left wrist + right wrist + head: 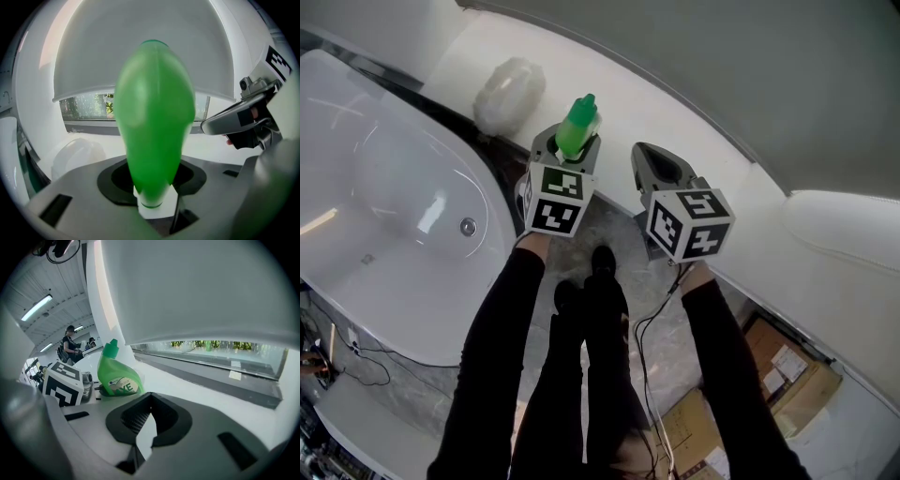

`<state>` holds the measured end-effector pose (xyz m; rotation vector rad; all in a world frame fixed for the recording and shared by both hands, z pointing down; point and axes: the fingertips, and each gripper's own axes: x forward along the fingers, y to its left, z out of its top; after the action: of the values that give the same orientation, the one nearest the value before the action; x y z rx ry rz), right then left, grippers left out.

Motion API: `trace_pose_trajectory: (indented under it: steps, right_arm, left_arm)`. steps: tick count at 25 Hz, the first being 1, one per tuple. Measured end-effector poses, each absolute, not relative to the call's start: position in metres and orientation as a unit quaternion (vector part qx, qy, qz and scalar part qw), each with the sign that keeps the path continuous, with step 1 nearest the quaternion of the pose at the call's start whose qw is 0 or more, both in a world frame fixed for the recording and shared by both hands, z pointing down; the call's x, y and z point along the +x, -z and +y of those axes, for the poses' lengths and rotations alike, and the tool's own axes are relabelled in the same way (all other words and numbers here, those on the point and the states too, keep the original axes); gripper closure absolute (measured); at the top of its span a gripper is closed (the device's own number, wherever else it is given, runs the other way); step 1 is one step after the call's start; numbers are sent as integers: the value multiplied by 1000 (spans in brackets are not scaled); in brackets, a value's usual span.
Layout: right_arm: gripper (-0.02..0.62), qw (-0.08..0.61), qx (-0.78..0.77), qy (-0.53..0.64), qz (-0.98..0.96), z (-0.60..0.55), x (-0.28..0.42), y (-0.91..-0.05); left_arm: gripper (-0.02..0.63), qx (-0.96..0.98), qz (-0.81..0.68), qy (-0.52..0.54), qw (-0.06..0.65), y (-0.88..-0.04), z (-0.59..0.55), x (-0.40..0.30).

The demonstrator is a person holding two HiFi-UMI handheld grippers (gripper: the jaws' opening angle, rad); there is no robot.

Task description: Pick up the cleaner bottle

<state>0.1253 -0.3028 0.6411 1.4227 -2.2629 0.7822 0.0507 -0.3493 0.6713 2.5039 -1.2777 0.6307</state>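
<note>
Head view: green cleaner bottle (577,127) upright on the white ledge (619,94) beside the bathtub (394,187), set between the spread jaws of the left tongs (570,142). Left gripper view: dark gaps either side of the body, so bracketed but seemingly not yet squeezed; aimed low on the bottle, probably for a steadier lift. Just beside, right tongs (647,155) closed on nothing, likely parked to keep clear.

Bottle (578,127) stood on ledge (694,131) between jaws of left gripper (571,143), right gripper (645,153) held just right of it, bag (508,91) set on ledge further left, bathtub (389,234) located left, boxes (787,375) stacked lower right.
</note>
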Motion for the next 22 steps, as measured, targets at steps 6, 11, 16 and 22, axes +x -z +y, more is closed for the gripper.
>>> trace_pose_trajectory:
  steps: [6,11,16,22]
  right_arm:
    - [594,179,502,-275,-800,-304,122,-634]
    - [594,179,499,-268,-804,-306,116,-614]
    - [594,175,494,-252,-813,-313,104,-575]
    - [594,159,488,-229,-827,-322,85,-523]
  left_arm:
    - [416,861,-445,-211,124,-654,-349,44]
    - [416,859,-459,-196,113,-623,-352,31]
    - [416,856,-471,-184,103,-575,-353,11]
    - [416,852,-488,-168,87,-520,-351,-15]
